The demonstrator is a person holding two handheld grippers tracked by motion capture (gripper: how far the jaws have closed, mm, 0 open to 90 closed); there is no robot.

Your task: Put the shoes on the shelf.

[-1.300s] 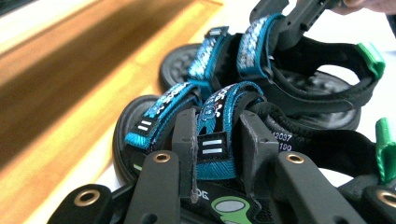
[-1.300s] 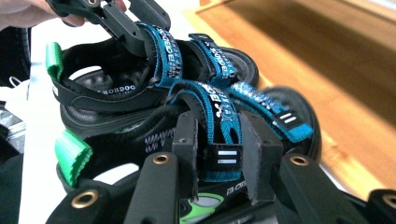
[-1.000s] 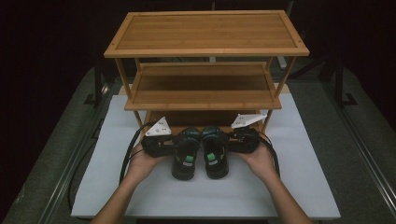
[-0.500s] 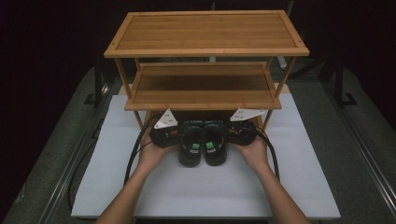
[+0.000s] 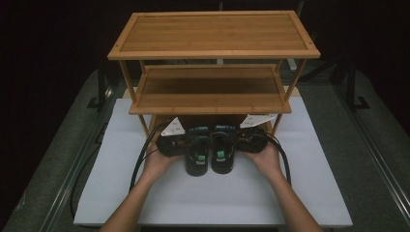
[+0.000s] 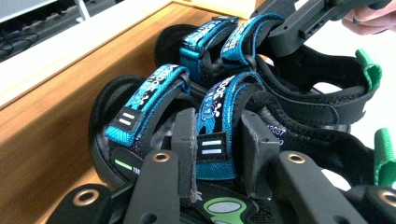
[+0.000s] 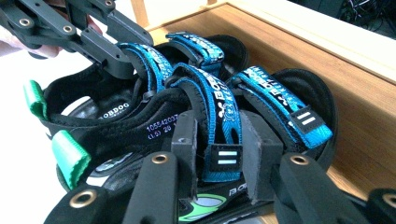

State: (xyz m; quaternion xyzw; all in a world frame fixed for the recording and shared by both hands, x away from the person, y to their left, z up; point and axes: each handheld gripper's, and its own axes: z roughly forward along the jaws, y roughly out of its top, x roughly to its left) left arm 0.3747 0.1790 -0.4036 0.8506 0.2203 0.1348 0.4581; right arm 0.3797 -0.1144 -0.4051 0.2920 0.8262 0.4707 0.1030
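Observation:
Two black sandals with blue straps and green heel tabs lie side by side at the front of a bamboo rack (image 5: 212, 92), toes over its lowest board (image 6: 51, 126). My left gripper (image 5: 193, 141) is shut on the rear blue strap of the left sandal (image 5: 198, 159); its pads (image 6: 184, 140) press that strap from both sides. In the same way my right gripper (image 5: 229, 139) is shut on the rear strap of the right sandal (image 5: 223, 157), pads (image 7: 254, 144) squeezing it. Each gripper view shows the other gripper (image 6: 299, 23) (image 7: 107, 42) on the far sandal.
The rack has three wooden tiers and stands at the back of a white mat (image 5: 309, 159) on a grey table. The middle shelf (image 5: 208, 96) overhangs both grippers closely. Black cables (image 5: 138, 164) trail from the grippers along the forearms. Metal rails run along both table sides.
Both hands have carried the sandals forward, away from the person, and a little down. The toes now sit under the middle shelf on the lowest board. Both grips are unchanged.

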